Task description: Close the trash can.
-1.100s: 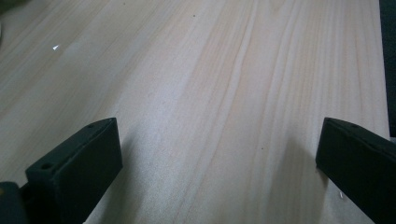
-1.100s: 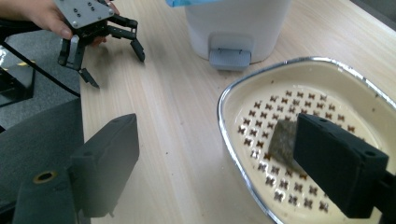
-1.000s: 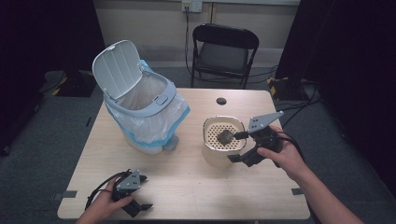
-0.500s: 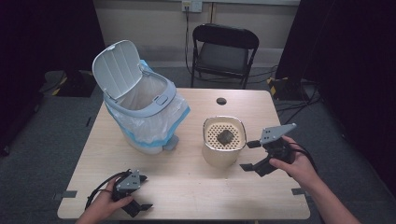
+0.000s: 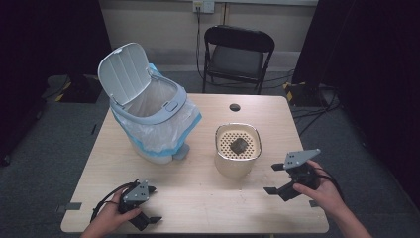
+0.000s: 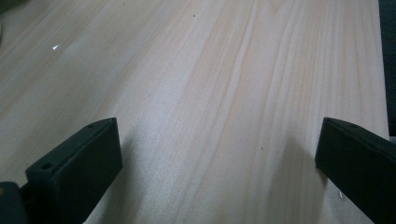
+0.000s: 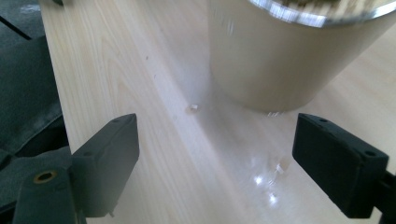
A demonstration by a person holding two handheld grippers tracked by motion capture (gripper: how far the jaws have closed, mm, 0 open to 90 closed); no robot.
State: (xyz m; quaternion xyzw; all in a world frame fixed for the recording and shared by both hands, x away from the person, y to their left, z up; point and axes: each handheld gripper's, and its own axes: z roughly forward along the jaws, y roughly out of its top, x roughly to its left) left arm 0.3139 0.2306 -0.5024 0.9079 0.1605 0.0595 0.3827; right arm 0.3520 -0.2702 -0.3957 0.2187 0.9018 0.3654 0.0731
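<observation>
While my right gripper (image 5: 278, 179) hangs wide open and empty at lower right, the beige canister (image 5: 237, 157) stands at centre frame.
A dark lump (image 5: 239, 145) lies on its perforated top; my left gripper (image 5: 150, 205), lower left, gapes empty.

Overhead table (image 5: 198, 198) view (two close-ups)

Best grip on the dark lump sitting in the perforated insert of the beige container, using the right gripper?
Probably from straight above. The small dark lump lies exposed on the perforated insert just below the metal-rimmed top of the beige cylindrical container, so the wall blocks a side approach. The right gripper, open beside the container, should descend vertically and close across the lump's width.
</observation>
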